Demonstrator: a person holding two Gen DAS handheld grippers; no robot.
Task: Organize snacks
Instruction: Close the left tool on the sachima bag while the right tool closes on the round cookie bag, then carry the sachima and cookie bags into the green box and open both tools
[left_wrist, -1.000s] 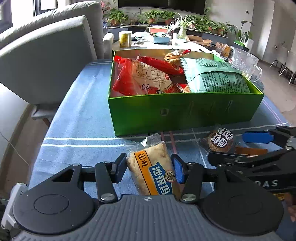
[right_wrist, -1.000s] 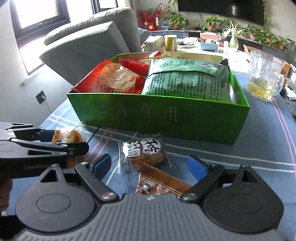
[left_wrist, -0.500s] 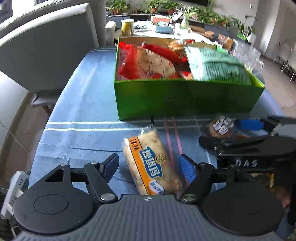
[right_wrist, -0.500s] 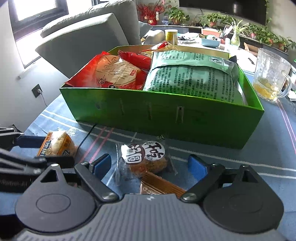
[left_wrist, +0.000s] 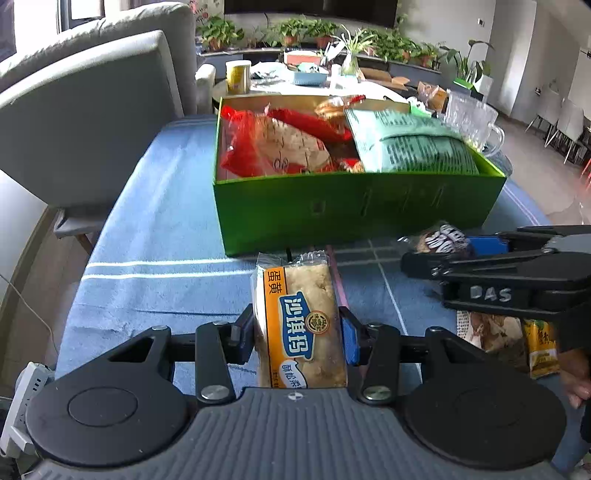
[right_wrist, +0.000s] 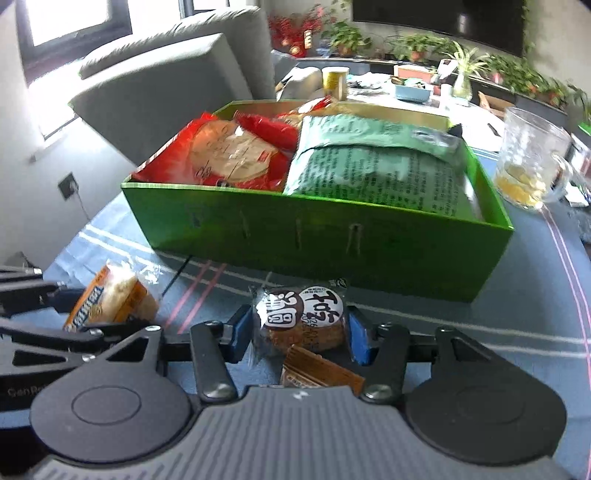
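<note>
My left gripper (left_wrist: 297, 334) is shut on an orange-labelled cake packet (left_wrist: 299, 321), held just above the blue tablecloth. The packet also shows in the right wrist view (right_wrist: 110, 301). My right gripper (right_wrist: 299, 334) is shut on a round pastry packet (right_wrist: 301, 317) with black and white labels; it also shows in the left wrist view (left_wrist: 441, 238). A green box (left_wrist: 351, 210) stands ahead, holding a red snack bag (left_wrist: 273, 147) and a green bag (left_wrist: 410, 146). The box also shows in the right wrist view (right_wrist: 317, 232).
A brown wrapped bar (right_wrist: 319, 373) lies under the right gripper. More packets (left_wrist: 517, 339) lie at the right. A glass mug (right_wrist: 532, 158) stands right of the box. A grey chair (left_wrist: 85, 110) is at the table's left. Another table with plants lies behind.
Both grippers closed: the left one on the cake packet, the right one on the round pastry packet. Both views have come nearer the box.
</note>
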